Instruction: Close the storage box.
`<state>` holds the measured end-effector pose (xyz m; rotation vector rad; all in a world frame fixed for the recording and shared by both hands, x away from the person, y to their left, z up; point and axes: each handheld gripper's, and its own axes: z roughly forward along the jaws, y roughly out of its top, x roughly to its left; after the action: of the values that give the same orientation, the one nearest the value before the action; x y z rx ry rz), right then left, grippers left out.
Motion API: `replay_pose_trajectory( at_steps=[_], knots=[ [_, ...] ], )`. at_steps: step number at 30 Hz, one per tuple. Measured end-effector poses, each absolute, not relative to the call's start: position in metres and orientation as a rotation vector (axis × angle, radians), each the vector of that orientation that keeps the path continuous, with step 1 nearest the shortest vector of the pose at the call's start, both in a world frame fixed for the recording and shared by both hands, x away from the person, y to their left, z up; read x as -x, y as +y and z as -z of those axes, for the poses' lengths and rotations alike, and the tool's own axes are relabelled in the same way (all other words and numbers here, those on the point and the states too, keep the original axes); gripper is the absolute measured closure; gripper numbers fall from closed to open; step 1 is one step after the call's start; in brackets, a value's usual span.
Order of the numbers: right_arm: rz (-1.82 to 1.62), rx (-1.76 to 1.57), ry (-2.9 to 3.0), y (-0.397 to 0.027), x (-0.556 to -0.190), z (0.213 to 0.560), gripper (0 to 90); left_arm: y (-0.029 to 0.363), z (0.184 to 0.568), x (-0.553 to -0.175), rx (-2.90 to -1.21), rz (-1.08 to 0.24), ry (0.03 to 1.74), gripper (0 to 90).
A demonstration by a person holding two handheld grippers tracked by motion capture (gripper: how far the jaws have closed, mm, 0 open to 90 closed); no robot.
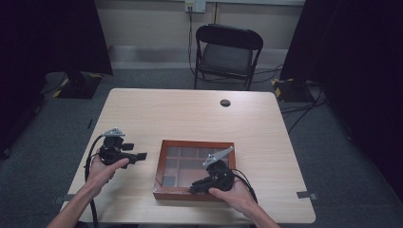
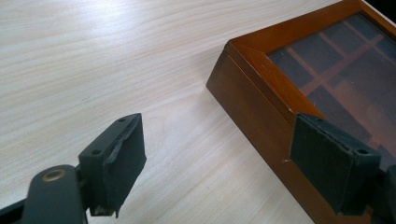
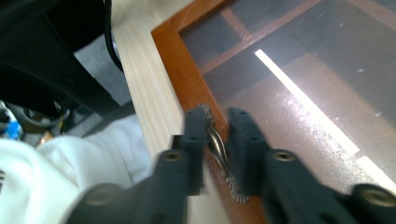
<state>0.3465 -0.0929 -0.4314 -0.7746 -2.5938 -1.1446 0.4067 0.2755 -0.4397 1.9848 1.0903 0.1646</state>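
Wooden box with a glass lid sat on the desk, toward my near edge, a bit right of centre. Through the glass I saw dark dividers making compartments; contents too dim to tell. A small twisted metal handle ran along the lid's near rim.

My right hand-held gripper was over the box's near right part, jaws pointing left along the front edge. In the right gripper view the jaws were pinched around that metal handle, one pad each side, touching it. Lid looked flat on the box, no gap that I could see. My right hand held the tool from behind, just past the box's near right corner. A white sleeve showed at the lower left of the right gripper view.

My left hand-held gripper was over bare desk just left of the box, apart from it, jaws aimed toward its left wall. In the left gripper view the jaws stood wide apart with nothing between them, the box's corner ahead on the right. Left hand gripped the body, cable looping down off the desk's near left side.

Beyond the desk: a black folding chair on grey carpet, a round cable hole near the desk's far edge.
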Motion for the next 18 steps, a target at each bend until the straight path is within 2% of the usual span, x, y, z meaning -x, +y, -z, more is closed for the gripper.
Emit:
replay_pose_trajectory(
  at_steps=[8, 13, 18],
  knots=[
    [1.259, 0.884, -2.558, -0.106, -0.353, 0.417, 61.8, 0.275, 0.441, -0.407, -1.989, -0.156, 1.099, 17.9],
    [1.322, 1.031, -2.561, -0.123, -0.362, 0.407, 48.8, 0.275, 0.441, -0.408, -2.000, -0.151, 1.102, 18.4],
    [1.375, 1.142, -2.551, -0.140, -0.369, 0.402, 41.7, 0.275, 0.443, -0.408, -2.008, -0.148, 1.110, 18.7]
  ],
)
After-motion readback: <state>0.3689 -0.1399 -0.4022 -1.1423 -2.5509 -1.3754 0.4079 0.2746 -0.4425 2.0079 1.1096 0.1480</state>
